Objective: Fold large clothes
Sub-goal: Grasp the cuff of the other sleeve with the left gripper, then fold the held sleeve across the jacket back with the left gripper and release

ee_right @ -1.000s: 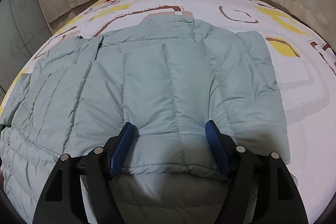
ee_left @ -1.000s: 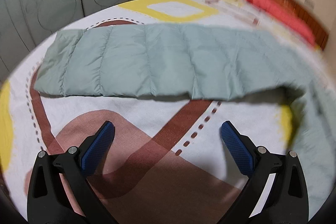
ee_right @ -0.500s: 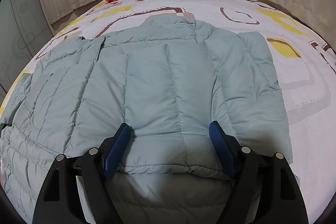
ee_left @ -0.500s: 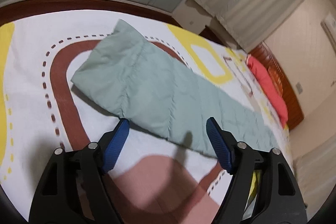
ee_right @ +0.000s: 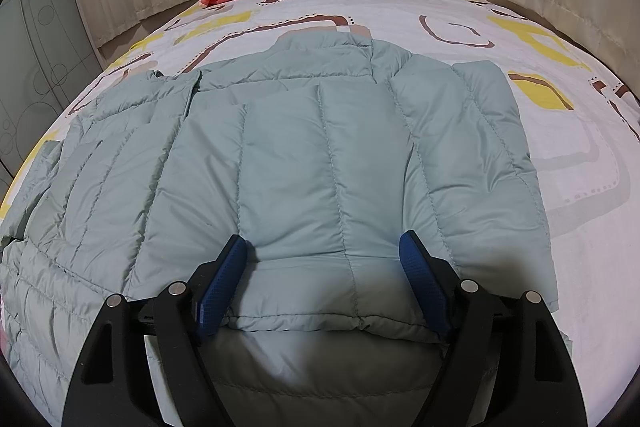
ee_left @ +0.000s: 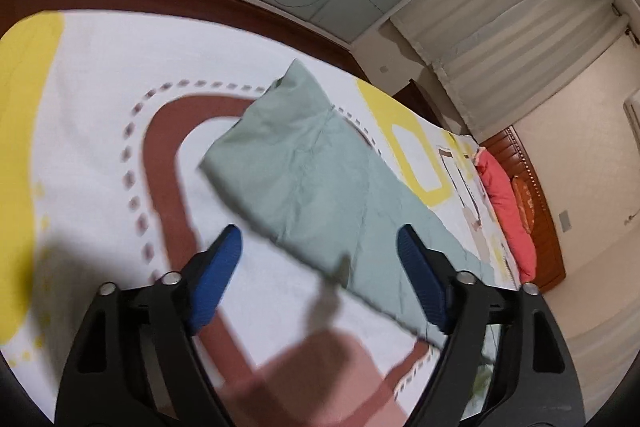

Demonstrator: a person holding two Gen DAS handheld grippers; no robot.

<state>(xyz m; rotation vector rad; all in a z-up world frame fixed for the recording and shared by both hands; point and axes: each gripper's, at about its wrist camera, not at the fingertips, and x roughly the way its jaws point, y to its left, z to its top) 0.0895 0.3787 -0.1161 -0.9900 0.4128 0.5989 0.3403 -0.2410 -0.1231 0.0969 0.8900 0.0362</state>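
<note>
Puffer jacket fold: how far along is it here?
Early. Done: the puffer jacket lies spread on the bed. In hand: left gripper, open, above its outstretched sleeve; right gripper, open, at the hem. Left: all visible folds.

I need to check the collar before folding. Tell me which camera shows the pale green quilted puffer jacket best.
The right wrist view: the pale green quilted puffer jacket lies spread across the bed, collar, body and a folded-in sleeve all visible. The left wrist view shows only its outstretched sleeve, blurred.
</note>
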